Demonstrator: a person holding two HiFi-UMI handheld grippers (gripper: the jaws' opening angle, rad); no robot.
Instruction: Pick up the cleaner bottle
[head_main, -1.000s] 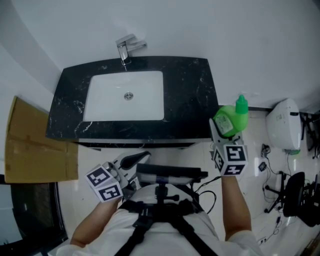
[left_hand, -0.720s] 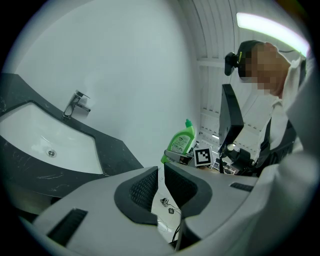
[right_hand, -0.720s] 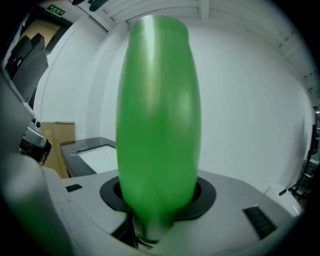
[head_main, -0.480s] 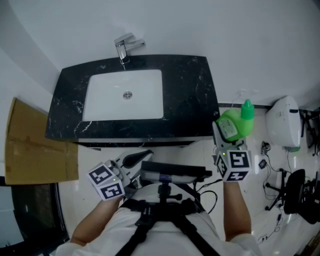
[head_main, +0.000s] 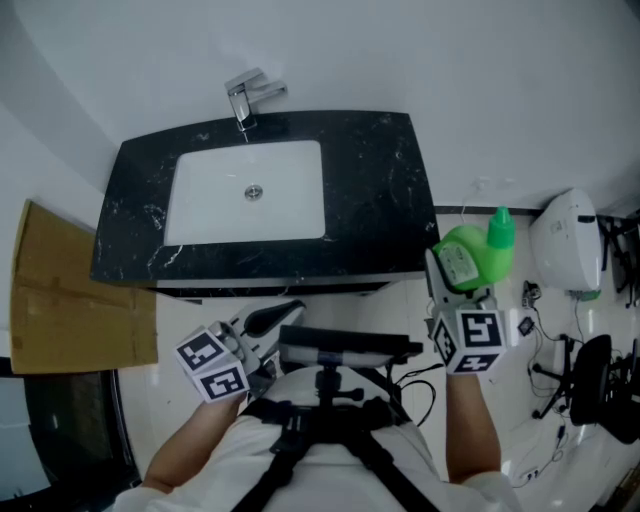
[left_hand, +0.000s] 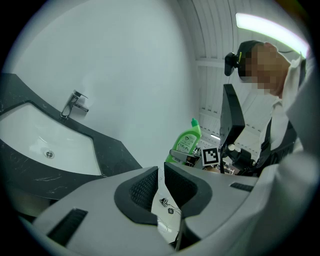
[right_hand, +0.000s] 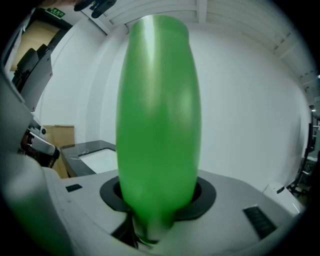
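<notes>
Two grippers show in the head view, both on the near side of the sink, a white basin sunk in a black marbled worktop with a chrome tap at its far edge. Left of the sink a sheet of brown cardboard lies flat; to the right of it stands a rounded white appliance, with cables on the floor below. The right gripper holds the cleaner bottle off the worktop's right end, clear of the sink, cap pointing away and to the right. The left gripper sits low by the person's body.

In the left gripper view the jaws stand barely apart (a narrow slit, nothing in it), and the bottle shows beyond them, right of the sink: bright green, tapered neck, white label.

In the right gripper view the bottle fills the middle, a smooth green body clamped between the jaws and blocking most of the wall; the sink peeks out at its left.
</notes>
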